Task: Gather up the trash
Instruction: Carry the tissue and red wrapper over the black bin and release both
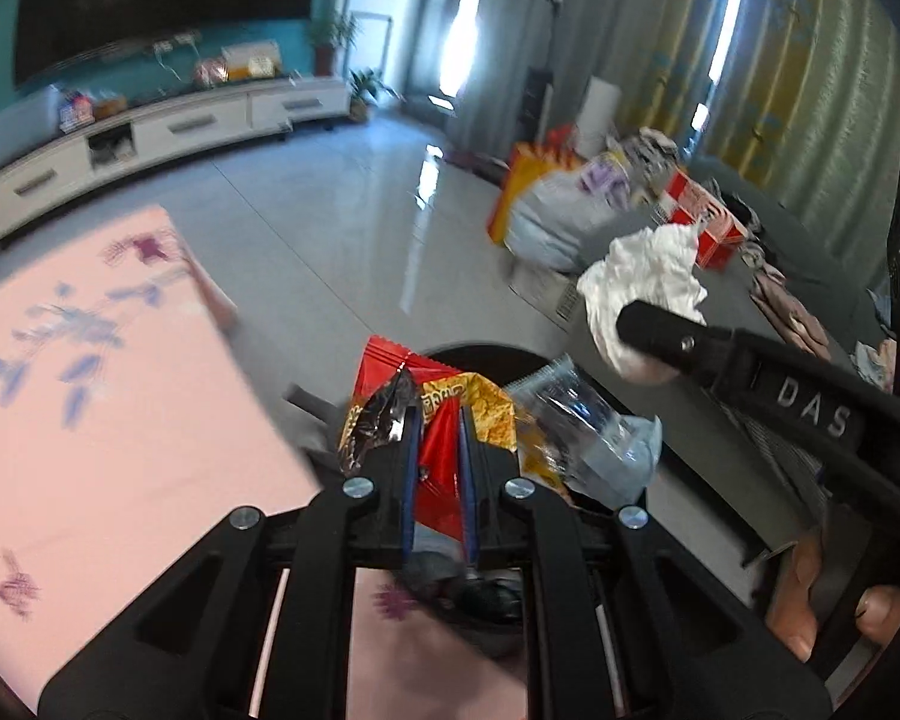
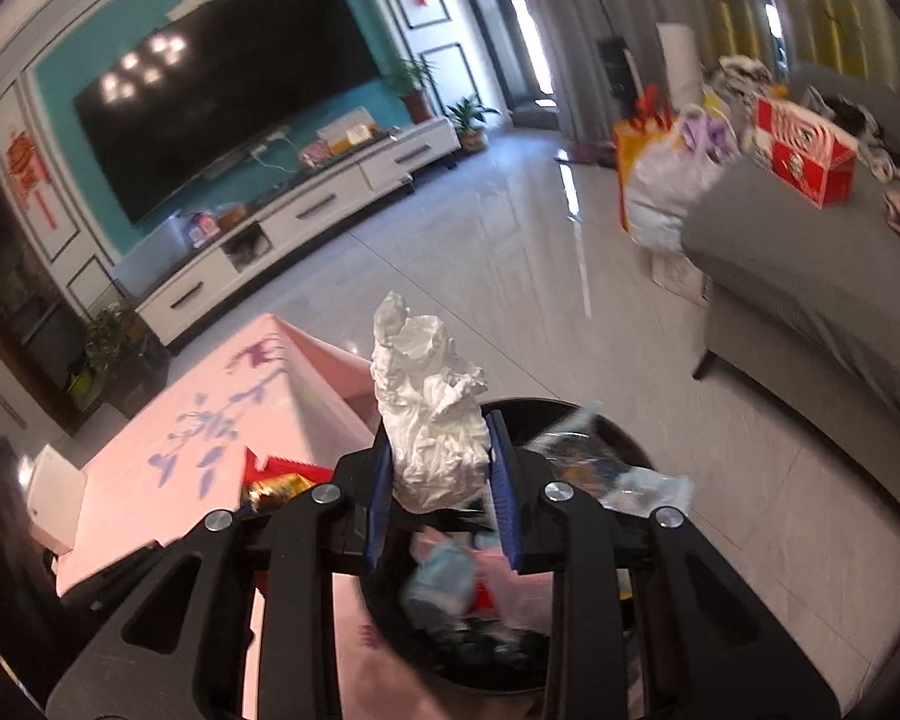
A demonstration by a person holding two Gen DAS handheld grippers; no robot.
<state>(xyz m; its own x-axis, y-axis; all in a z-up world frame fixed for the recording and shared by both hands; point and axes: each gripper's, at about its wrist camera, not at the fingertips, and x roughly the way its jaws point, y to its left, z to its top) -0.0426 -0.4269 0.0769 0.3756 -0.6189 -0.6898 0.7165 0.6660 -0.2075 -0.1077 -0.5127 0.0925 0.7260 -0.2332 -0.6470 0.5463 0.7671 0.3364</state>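
Left gripper [image 1: 438,450]: clamped on red snack wrapper [image 1: 444,480]. Right gripper [image 2: 441,480]: clamped on crumpled white tissue [image 2: 429,420], above black bin [image 2: 624,438].

Teal accent wall [image 2: 84,69] framed by white panelling. Large black flat television [image 2: 228,84] mounted on it, ceiling lights reflected in screen. Long low white media cabinet with drawers [image 2: 306,210] set beneath, small boxes scattered on top. Potted green plants [image 2: 468,117] placed at cabinet's end. Glossy pale grey tiled floor [image 2: 510,252] streaked by window glare. Grey-green and yellow curtains [image 1: 768,60] drawn, daylight showing through gaps. Grey fabric sofa [image 2: 810,276] piled with red box and clothes. Pink floral tablecloth [image 1: 90,420] spread on table.
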